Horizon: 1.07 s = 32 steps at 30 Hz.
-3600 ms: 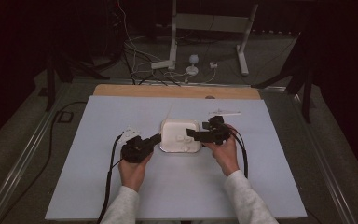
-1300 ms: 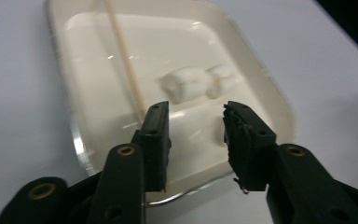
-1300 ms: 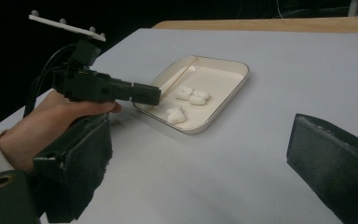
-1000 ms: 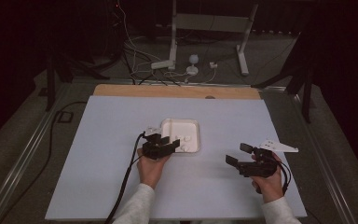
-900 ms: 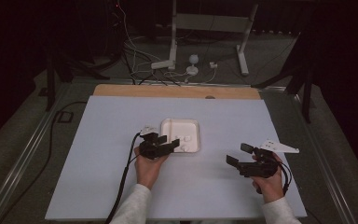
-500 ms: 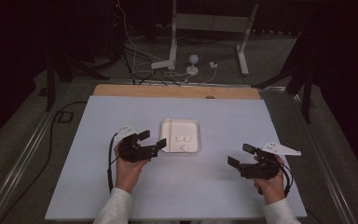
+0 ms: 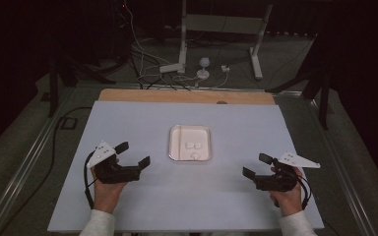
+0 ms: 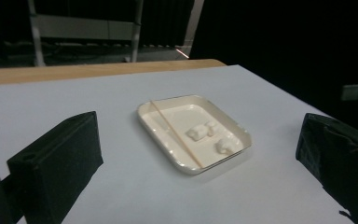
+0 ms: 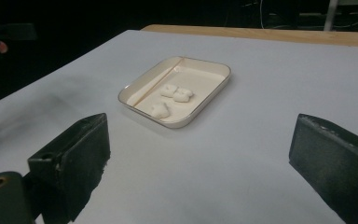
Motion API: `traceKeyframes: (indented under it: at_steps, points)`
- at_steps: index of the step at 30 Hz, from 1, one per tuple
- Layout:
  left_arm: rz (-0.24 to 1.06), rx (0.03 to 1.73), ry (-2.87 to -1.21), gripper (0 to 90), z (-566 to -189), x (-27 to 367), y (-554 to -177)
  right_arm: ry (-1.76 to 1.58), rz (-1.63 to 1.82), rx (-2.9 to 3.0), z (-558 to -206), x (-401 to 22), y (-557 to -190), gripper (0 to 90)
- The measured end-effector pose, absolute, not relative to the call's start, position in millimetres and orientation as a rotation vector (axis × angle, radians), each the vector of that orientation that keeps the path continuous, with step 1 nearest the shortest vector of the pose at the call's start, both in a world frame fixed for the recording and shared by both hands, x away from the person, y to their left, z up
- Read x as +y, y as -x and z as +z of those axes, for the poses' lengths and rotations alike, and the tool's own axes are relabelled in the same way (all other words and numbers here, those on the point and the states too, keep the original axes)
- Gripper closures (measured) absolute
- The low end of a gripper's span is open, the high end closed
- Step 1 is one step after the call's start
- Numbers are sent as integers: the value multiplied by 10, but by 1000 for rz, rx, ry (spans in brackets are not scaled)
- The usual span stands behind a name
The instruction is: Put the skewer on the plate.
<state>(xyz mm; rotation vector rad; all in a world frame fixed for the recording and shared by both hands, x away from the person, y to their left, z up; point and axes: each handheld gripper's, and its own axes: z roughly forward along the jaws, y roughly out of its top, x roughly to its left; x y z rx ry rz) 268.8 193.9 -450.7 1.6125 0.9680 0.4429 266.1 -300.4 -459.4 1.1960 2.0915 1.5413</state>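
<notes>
High view shows the white tray (image 7: 190, 143) sitting mid-desk (image 7: 128, 118), holding three small white pieces (image 7: 193, 146) and a thin wooden stick (image 8: 175, 133) laid along one side. Both hands are drawn well back from it: the left gripper (image 7: 134, 155) has just been opening and now stands spread wide with nothing between its jaws, and the right gripper (image 7: 257, 165) is likewise spread and empty. Judging by this, the loading of the tray looks finished, with no loose items left on the desk to place.
</notes>
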Motion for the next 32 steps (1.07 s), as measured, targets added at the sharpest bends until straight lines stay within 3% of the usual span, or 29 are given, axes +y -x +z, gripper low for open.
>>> traceKeyframes:
  at_steps: [32]
  points:
    - [538, 1009, -1573, 5, -4650, 2298, -2532, -1163, 1471, 2049, -4716, -3046, -2659, 0]
